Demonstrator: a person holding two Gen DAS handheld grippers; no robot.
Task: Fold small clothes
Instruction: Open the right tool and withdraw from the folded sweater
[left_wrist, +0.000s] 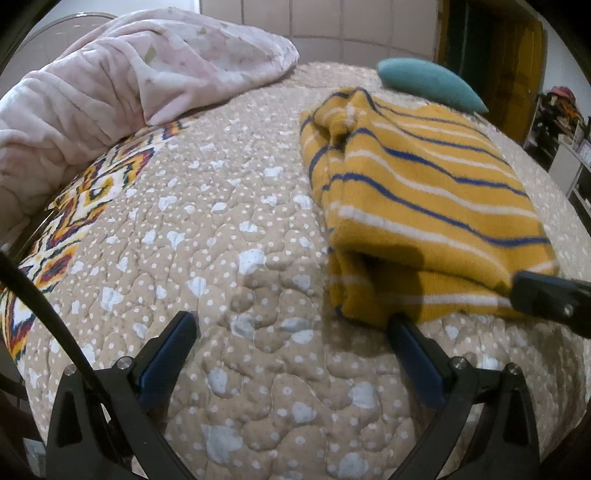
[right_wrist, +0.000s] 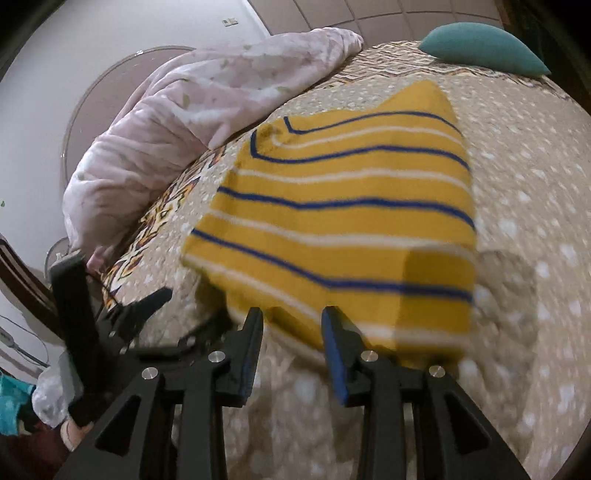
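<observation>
A yellow garment (left_wrist: 417, 192) with blue and white stripes lies folded over on the beige quilted bedspread (left_wrist: 221, 229). My left gripper (left_wrist: 291, 325) is open and empty, just left of the garment's near corner. My right gripper (right_wrist: 291, 317) is open, its fingers at the garment's (right_wrist: 343, 218) near edge, which hangs lifted and blurred just above them. The right gripper also shows in the left wrist view (left_wrist: 554, 299) at the garment's right corner. The left gripper shows in the right wrist view (right_wrist: 140, 306).
A crumpled pink blanket (left_wrist: 122, 85) lies at the bed's far left. A teal pillow (left_wrist: 428, 85) sits behind the garment. A patterned border (left_wrist: 85, 206) runs along the bed's left edge. Furniture stands at the far right.
</observation>
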